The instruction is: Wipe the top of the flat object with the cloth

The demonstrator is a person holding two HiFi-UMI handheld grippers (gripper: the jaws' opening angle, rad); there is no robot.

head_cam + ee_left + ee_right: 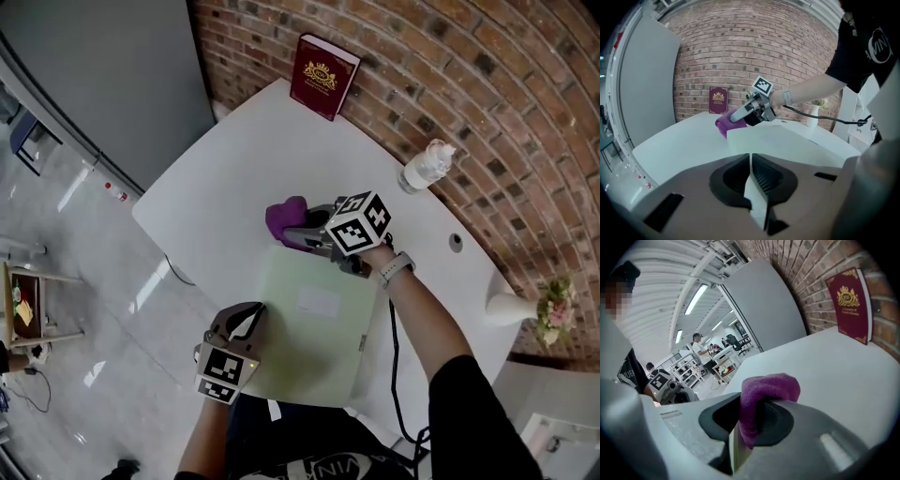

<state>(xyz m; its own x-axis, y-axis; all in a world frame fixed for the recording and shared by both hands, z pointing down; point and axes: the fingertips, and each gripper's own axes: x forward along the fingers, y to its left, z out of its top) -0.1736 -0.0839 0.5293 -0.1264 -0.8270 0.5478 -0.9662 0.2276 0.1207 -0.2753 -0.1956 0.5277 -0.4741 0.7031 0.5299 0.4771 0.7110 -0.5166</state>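
A pale green flat folder (314, 328) lies on the white table (234, 178) in front of me. My left gripper (248, 321) is shut on the folder's near left edge; in the left gripper view its jaws (752, 176) pinch the pale sheet (787, 140). My right gripper (300, 234) is at the folder's far edge, shut on a purple cloth (285, 218). In the right gripper view the cloth (764, 390) bulges out from between the jaws of that gripper (750, 425). The left gripper view shows the cloth (723, 124) down at the folder's far corner.
A maroon book (323, 75) leans against the brick wall at the table's far end. A water bottle (427, 167) and a white vase with flowers (514, 307) stand along the wall side. A black cable (394, 375) runs from the right gripper.
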